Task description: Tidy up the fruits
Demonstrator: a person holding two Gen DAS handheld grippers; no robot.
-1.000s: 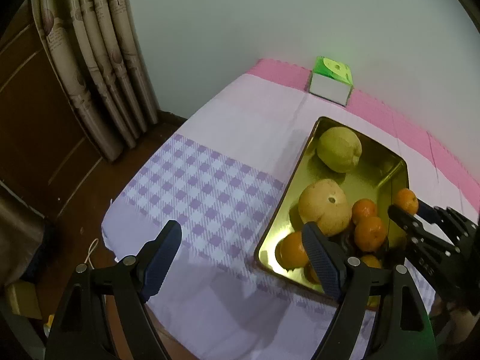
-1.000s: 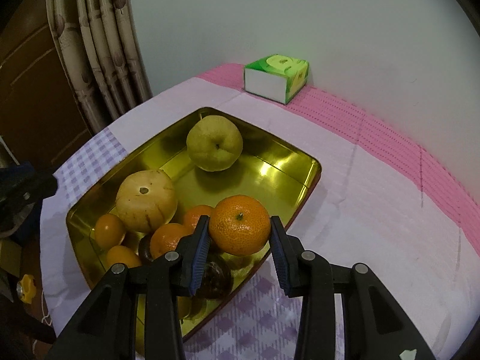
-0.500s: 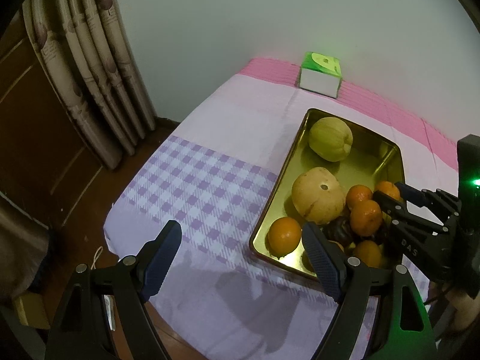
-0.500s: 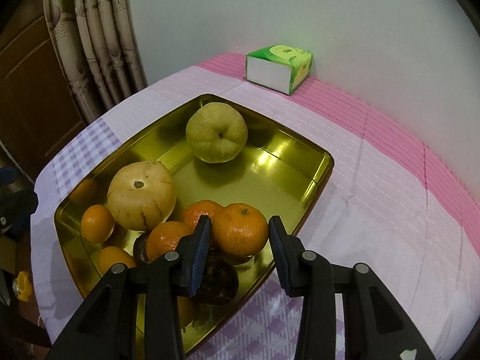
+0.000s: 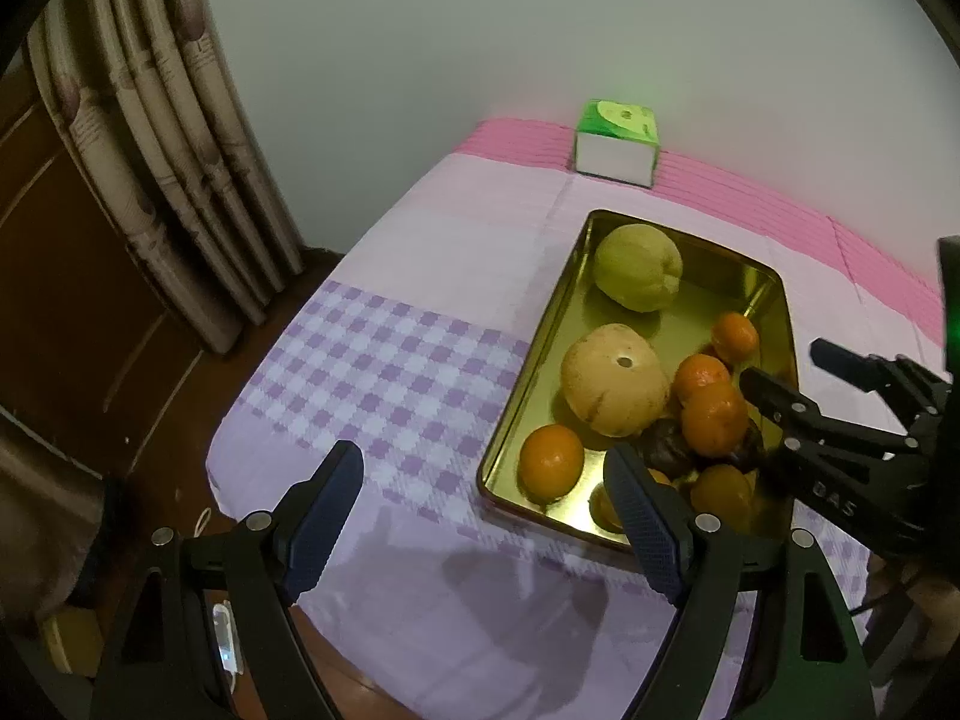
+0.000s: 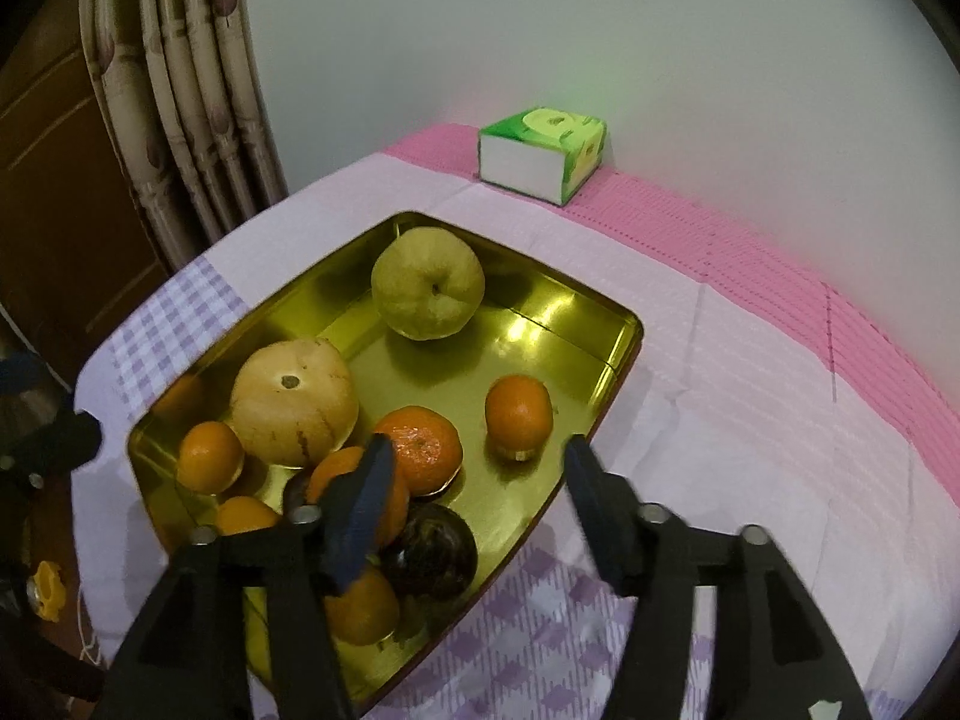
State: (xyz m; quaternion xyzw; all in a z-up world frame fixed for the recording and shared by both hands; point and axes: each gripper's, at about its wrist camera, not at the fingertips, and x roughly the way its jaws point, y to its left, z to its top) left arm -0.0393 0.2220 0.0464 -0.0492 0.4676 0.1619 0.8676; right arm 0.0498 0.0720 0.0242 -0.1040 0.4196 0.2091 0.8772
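Observation:
A gold tray [image 6: 621,336] [image 5: 780,312] on the table holds a green pear [image 6: 427,282] [image 5: 637,267], a tan round fruit [image 6: 293,402] [image 5: 613,389], several tangerines and a dark fruit [image 6: 432,552]. One tangerine [image 6: 519,411] [image 5: 735,337] lies alone near the tray's right wall. My right gripper [image 6: 477,498] is open and empty just behind that tangerine; it also shows in the left wrist view [image 5: 798,378]. My left gripper [image 5: 486,522] is open and empty, over the cloth at the tray's near-left corner.
A green and white tissue box [image 6: 543,153] [image 5: 617,143] stands at the back by the wall. A purple checked and pink cloth [image 5: 390,360] covers the table. Curtains [image 5: 156,138] and the floor lie beyond the table's left edge.
My right gripper opened and let go of the tangerine, which now rests in the tray. The left gripper stayed open and drew back a little.

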